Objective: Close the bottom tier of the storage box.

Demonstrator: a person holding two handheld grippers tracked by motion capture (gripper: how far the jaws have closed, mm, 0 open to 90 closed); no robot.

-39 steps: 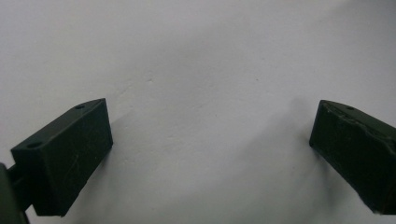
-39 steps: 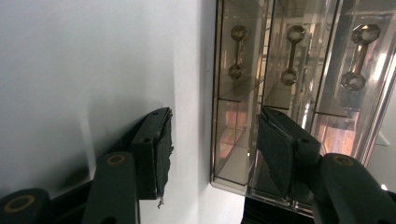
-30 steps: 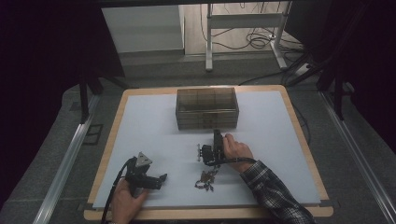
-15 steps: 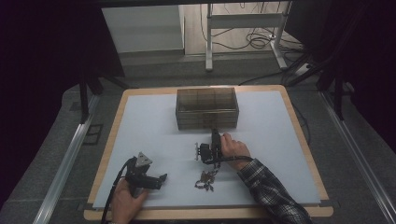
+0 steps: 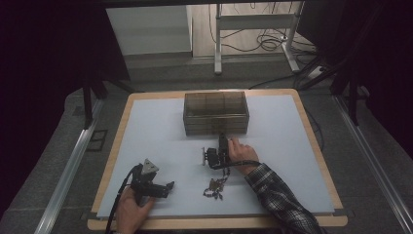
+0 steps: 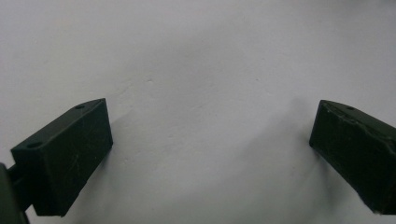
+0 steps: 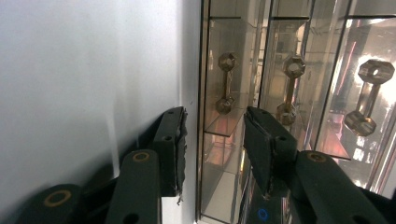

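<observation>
Surface: a pale blue-white mat (image 5: 160, 126) is laid on a wood-edged table (image 5: 117, 131); a dark floor and cables are seen beyond it.

Drawer box: a smoky clear box (image 5: 215, 113) is set at the far middle of the mat. In the right gripper view its front (image 7: 299, 93) is seen turned on its side, with three drawer fronts, each fitted with a dumbbell-shaped handle.

Right gripper: the right gripper (image 5: 217, 157) is held in the person's right hand (image 5: 239, 152) just in front of the box, pointed at it. Its jaws have just been closing and now stand at a middling gap. The nearest handle (image 7: 227, 83) is seen beyond the tips, not between them; nothing is gripped.

Left gripper: the left gripper (image 5: 155, 187) is held low over the mat at the near left, well apart from the box. Its jaws are spread wide over bare mat, with nothing between them.

Small parts: a little dark heap (image 5: 214, 187) is left on the mat near the right forearm; what it is cannot be told.
</observation>
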